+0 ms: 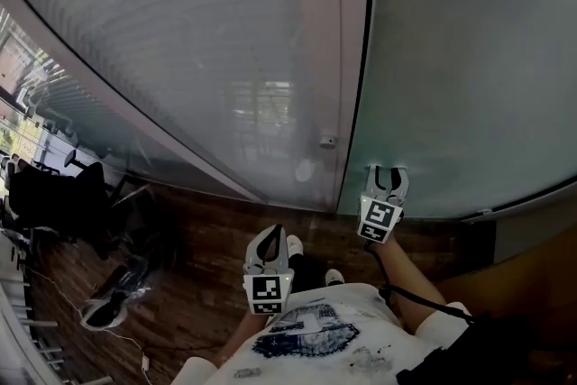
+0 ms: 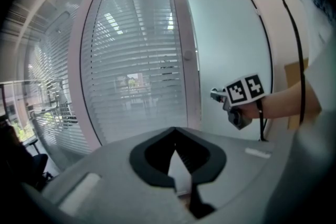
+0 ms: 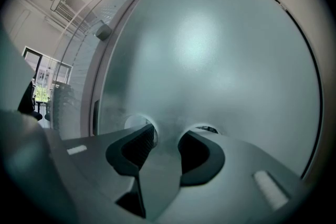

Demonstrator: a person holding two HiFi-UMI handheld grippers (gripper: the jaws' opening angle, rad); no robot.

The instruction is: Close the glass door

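Observation:
The frosted glass door (image 1: 469, 59) fills the right of the head view, its dark left edge next to a pale frame post (image 1: 320, 59). My right gripper (image 1: 388, 178) is open, with both fingertips right at the door's glass and nothing between them. In the right gripper view the door (image 3: 210, 60) fills the picture beyond the open right gripper (image 3: 170, 134). My left gripper (image 1: 268, 241) hangs back from the glass, lower and to the left, and is shut and empty. The left gripper view shows its tips (image 2: 176, 131) meeting, the door (image 2: 226, 34) and the right gripper (image 2: 218, 94) against it.
A glass wall with slatted blinds (image 1: 180, 59) runs off to the left of the door. A small fitting (image 1: 327, 141) sits on the frame post. Dark office chairs (image 1: 63, 194) and a shoe (image 1: 108, 307) are on the wooden floor at left. My feet (image 1: 294, 245) are near the door.

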